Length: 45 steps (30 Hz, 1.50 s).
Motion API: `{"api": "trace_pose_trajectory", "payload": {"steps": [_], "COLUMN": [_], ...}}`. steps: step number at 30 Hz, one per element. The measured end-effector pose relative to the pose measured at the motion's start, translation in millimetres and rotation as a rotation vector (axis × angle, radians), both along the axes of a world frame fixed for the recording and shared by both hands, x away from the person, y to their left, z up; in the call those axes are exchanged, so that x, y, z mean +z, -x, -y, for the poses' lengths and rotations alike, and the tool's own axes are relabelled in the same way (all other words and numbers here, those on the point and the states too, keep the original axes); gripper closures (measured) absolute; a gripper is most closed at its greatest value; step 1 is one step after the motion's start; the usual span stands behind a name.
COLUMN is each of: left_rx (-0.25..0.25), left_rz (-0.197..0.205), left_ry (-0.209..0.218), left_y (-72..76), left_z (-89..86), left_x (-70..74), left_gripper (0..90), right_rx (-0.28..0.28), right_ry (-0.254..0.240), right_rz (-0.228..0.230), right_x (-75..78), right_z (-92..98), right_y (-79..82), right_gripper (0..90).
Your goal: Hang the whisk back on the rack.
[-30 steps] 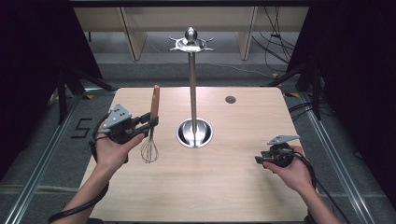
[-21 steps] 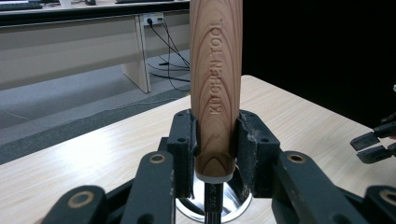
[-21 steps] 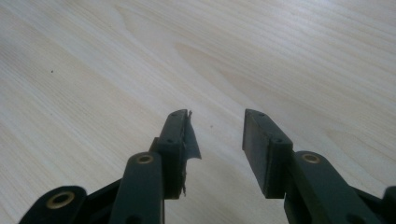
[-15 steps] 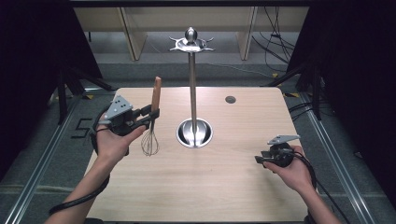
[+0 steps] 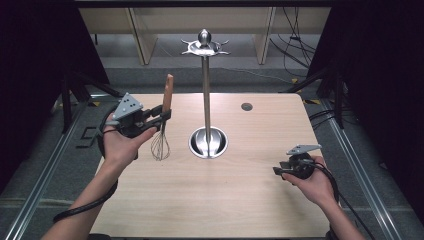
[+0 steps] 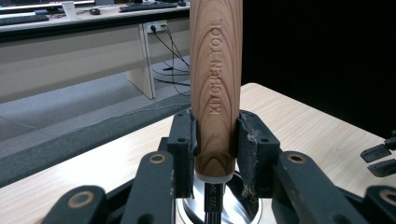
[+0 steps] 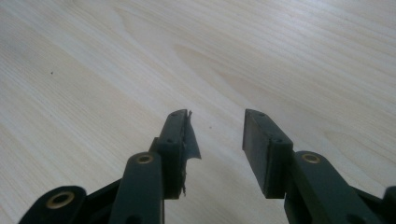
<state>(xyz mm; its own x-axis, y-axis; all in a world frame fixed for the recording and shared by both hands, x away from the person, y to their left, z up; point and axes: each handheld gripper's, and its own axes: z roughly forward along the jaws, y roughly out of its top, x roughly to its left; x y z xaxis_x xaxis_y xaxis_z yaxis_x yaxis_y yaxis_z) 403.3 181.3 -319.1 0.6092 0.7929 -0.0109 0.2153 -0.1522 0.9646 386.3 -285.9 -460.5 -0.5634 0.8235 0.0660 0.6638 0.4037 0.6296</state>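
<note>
- Two grippers in play, one per hand, over a pale wood worktop.
- L gripper sits above the worktop's left part, held in the person's left hand, grey three-cornered plate on top.
- Its fingers are clamped on the wooden handle of a whisk; pads press both sides of the handle near its lower end, just above the metal collar (seen close up in left gripper view).
- Whisk hangs about upright: handle up, wire head down. Handle carries the stamped word "KITCHENTOOL".
- Wire head seems to hang just over the worktop; can't tell for sure whether it touches.
- Whisk is left of the metal stand, near it but apart. Stand = round shiny base, tall thin pole, spiked hook crown w/ ball on top, standing near the worktop's middle.
- In left gripper view the stand's base shows right behind the held handle.
- R gripper is low by the worktop's right-front part, in the right hand, pointing toward the middle, well apart from whisk & stand.
- Its fingers stand wide, nothing between them, bare wood under them; left pad's lining looks frayed at the edge.
- Small dark round spot on the worktop's far side, right of the stand.
</note>
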Motion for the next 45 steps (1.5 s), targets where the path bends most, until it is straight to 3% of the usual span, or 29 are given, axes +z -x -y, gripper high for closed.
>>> {"api": "trace_pose_trajectory", "payload": {"steps": [3,6,7,13,14,22,25,26,27,28,37,39,43,44,45], "left_rx": [-0.002,-0.016,-0.033,-0.056,-0.080,-0.139,-0.158,-0.163,-0.167,-0.173,-0.230,-0.266,-0.295,-0.295,-0.303], "left_rz": [0.008,0.012,0.038,0.055,0.058,0.061,0.070,0.071,0.067,0.067,0.049,0.039,0.042,0.042,0.045], "left_ry": [-0.002,0.000,-0.013,-0.009,-0.008,0.008,0.018,0.018,0.020,0.021,0.051,0.062,0.075,0.075,0.074], "left_y": [-1.5,-3.9,-6.6,-11.5,-13.8,-21.9,-24.7,-25.3,-26.5,-27.6,-37.6,-41.6,-44.4,-44.4,-45.2], "left_z": [0.8,1.3,0.6,-0.4,-1.0,-5.6,-7.4,-7.8,-8.7,-9.5,-17.6,-20.9,-23.6,-23.6,-24.2], "left_x": [2.6,4.0,4.8,6.2,6.9,11.0,12.5,12.8,13.3,13.6,15.6,15.5,15.0,15.0,15.4], "left_gripper": [68.0,68.0,68.0,68.0,68.0,67.9,67.9,67.9,67.9,67.9,67.9,67.9,67.9,67.9,67.9], "right_rx": [-0.021,-0.019,-0.012,-0.017,0.003,0.002,0.019,0.001,-0.021,-0.007,-0.007,0.008,-0.008,0.010,0.010], "right_ry": [-0.034,-0.031,-0.008,-0.026,0.004,0.001,0.003,-0.014,-0.029,-0.003,-0.003,0.004,-0.003,0.005,0.005], "right_rz": [0.017,0.009,-0.012,0.008,0.001,0.009,0.056,0.057,0.011,-0.009,-0.007,0.020,-0.007,0.023,0.023], "right_x": [-1.8,-1.0,1.5,-0.7,0.6,0.1,-2.0,-3.2,-0.9,2.0,2.0,1.5,2.2,1.2,1.2], "right_z": [-2.0,-1.7,-0.6,-1.9,-0.2,-0.3,0.5,-1.0,-2.4,-0.7,-0.8,0.2,-0.7,0.4,0.4], "right_y": [0.2,0.4,0.8,0.5,0.3,0.0,-2.2,-1.3,0.8,0.8,0.7,-0.6,0.8,-1.0,-1.0], "right_gripper": [61.3,61.3,61.3,61.3,61.3,61.1,61.0,61.0,60.9,60.9,60.9,60.8,60.7,60.8,60.8]}}
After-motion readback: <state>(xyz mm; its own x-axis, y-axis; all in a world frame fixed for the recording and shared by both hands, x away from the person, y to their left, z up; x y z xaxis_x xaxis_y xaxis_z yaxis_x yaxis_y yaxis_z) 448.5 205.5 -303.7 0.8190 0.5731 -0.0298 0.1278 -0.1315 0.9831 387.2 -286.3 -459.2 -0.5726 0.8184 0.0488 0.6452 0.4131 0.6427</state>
